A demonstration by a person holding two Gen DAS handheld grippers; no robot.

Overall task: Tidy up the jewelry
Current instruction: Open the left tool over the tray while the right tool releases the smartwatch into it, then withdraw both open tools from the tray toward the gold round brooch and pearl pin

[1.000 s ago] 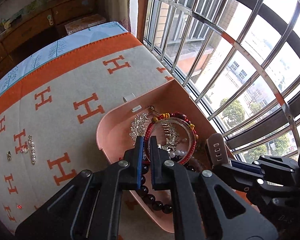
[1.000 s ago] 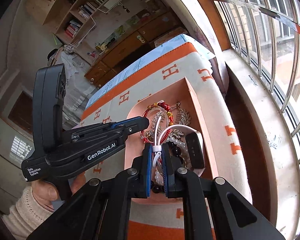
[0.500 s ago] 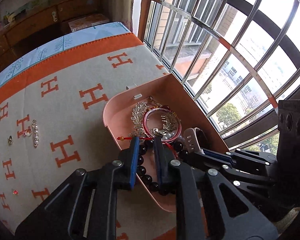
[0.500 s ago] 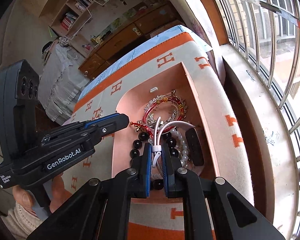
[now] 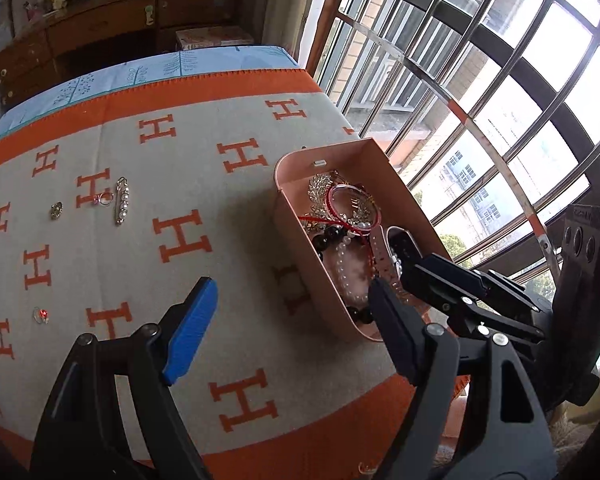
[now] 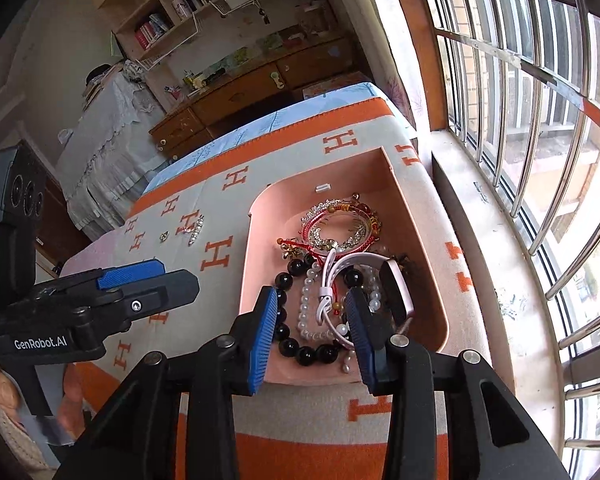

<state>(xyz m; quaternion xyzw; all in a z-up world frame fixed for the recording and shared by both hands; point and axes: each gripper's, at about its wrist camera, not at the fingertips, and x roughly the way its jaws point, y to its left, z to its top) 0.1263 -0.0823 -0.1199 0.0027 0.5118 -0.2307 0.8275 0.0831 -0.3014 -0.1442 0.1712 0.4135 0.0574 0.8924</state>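
Note:
A pink tray (image 5: 296, 232) (image 6: 396, 184) on the orange-and-beige H blanket holds a red bangle (image 6: 340, 228), black bead bracelet (image 6: 296, 272), pearl strand (image 6: 306, 300), a silver leaf brooch (image 5: 320, 188) and a white-strapped watch (image 6: 396, 292). My right gripper (image 6: 312, 320) is open and empty just above the tray's near end; the white strap (image 6: 328, 280) lies loose between its fingers. My left gripper (image 5: 288, 320) is wide open and empty over the blanket left of the tray. A pearl clip (image 5: 122, 200), a ring (image 5: 104, 199), a small brooch (image 5: 56, 210) and a red-stone ring (image 5: 41, 314) lie on the blanket.
A barred window (image 6: 520, 120) and its sill run along the tray's right side. The blanket's near edge (image 5: 300, 440) drops off close by. A wooden dresser (image 6: 260, 88) and bookshelves stand beyond the far end.
Both grippers opened. The right one let go of the white watch strap, which now lies in the tray. The left gripper drew back and left, off the tray.

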